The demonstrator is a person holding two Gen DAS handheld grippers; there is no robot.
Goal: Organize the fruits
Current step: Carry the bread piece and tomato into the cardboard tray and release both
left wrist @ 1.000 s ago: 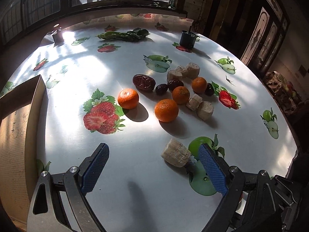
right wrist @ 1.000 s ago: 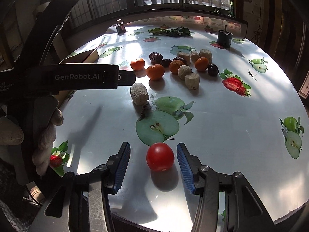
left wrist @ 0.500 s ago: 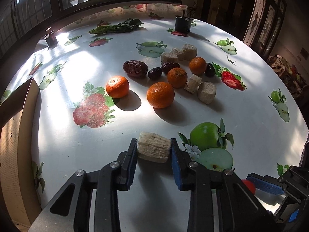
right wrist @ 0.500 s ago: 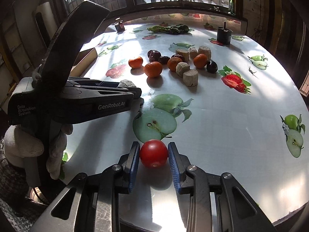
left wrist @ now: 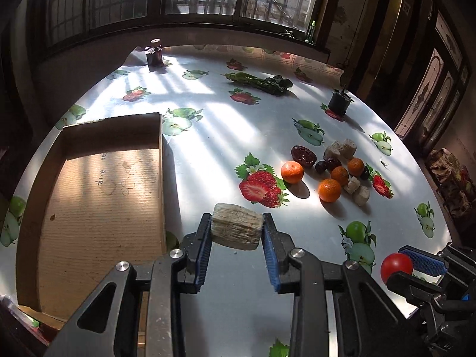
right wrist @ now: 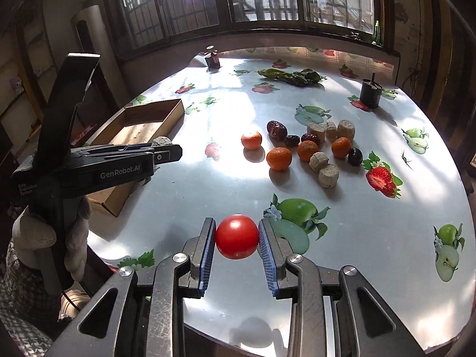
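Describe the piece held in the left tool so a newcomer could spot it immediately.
Start at the cardboard tray on the fruit-print tablecloth. Just right of its near corner, the left tool clamps a pale ridged chunk. Unlike the similar beige chunks beside the oranges, it is off the table.

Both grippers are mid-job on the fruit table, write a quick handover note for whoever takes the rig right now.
Left gripper: shut on the pale ridged chunk, lifted beside the cardboard tray.
Right gripper: shut on the red tomato, lifted above the table's near edge.
On the table: four oranges, dark dates, a dark plum and five more pale chunks, clustered near the middle. Leafy greens lie at the far side.
Done: nothing is in the tray yet.
Left: probably drop both held pieces in the tray, then clear the cluster.
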